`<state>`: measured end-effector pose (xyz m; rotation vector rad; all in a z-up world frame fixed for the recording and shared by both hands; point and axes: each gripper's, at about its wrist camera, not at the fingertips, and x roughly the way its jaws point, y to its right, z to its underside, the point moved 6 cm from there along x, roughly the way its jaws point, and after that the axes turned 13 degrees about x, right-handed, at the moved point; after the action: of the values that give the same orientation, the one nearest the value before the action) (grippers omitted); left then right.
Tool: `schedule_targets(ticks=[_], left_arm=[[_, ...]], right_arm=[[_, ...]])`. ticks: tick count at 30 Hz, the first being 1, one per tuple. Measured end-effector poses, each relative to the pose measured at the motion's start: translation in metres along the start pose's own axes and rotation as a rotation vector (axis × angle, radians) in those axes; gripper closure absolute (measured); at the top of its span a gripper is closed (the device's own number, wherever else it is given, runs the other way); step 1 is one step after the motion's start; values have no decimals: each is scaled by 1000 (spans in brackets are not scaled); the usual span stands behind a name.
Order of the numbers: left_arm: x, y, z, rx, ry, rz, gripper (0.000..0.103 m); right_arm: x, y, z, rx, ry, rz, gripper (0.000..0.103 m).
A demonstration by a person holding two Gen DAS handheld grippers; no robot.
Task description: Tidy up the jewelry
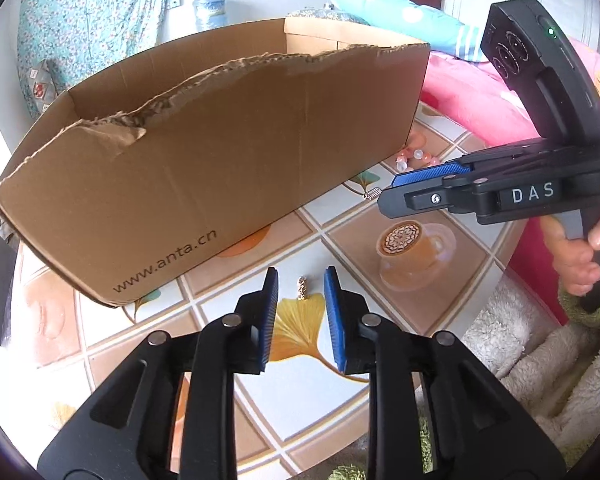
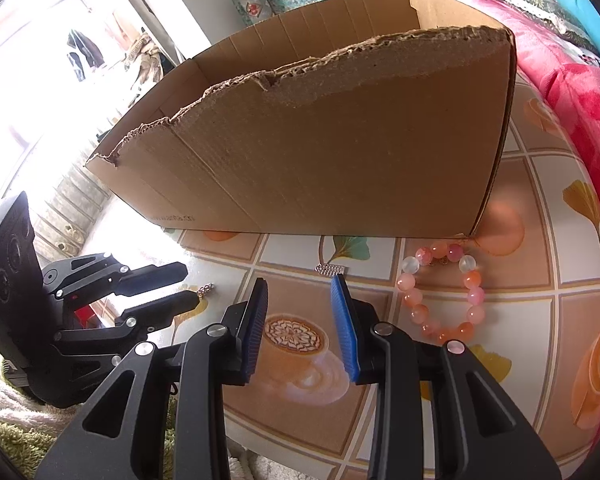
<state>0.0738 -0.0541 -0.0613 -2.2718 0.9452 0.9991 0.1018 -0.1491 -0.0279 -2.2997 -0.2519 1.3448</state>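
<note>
You are lining your left claw (image 1: 301, 280) up on the small gold trinket (image 1: 302, 289) lying on the desk (image 1: 420, 264), its blue pads spread a little either side, gripping nothing. Your right claw (image 2: 299, 284) is hovering low and level, also parted and empty, aiming at the silver clasp (image 2: 330, 269) just beyond its tips. The bead bracelet (image 2: 444, 292) is waiting beside the cardboard box (image 2: 340, 152), likely the destination.

Two low wrist views, close over the tablecloth (image 1: 328, 392), both facing the cardboard box (image 1: 204, 168).
</note>
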Motion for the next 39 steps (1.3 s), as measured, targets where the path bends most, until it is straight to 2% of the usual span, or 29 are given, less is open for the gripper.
schedule_targets(ticks=[7, 12, 14, 20, 27, 33, 39], left_arm=[[10, -1, 5, -8, -31, 7, 82], [13, 1, 1, 11, -27, -5, 91], [14, 1, 0, 16, -31, -9, 98], [13, 5, -1, 64, -37, -30, 101], [0, -15, 0, -23, 8, -33, 102], [-4, -31, 3, -75, 16, -46, 102], [-1, -27, 1, -73, 20, -33, 102]], right_arm=[[2, 0, 1, 0, -4, -4, 70], [1, 4, 0, 13, -1, -1, 70], [1, 5, 1, 16, 0, -1, 70], [1, 4, 1, 17, 3, 1, 70], [-1, 4, 0, 7, 11, 13, 70], [3, -5, -2, -42, 23, 55, 70], [10, -10, -3, -100, 46, 164, 70]])
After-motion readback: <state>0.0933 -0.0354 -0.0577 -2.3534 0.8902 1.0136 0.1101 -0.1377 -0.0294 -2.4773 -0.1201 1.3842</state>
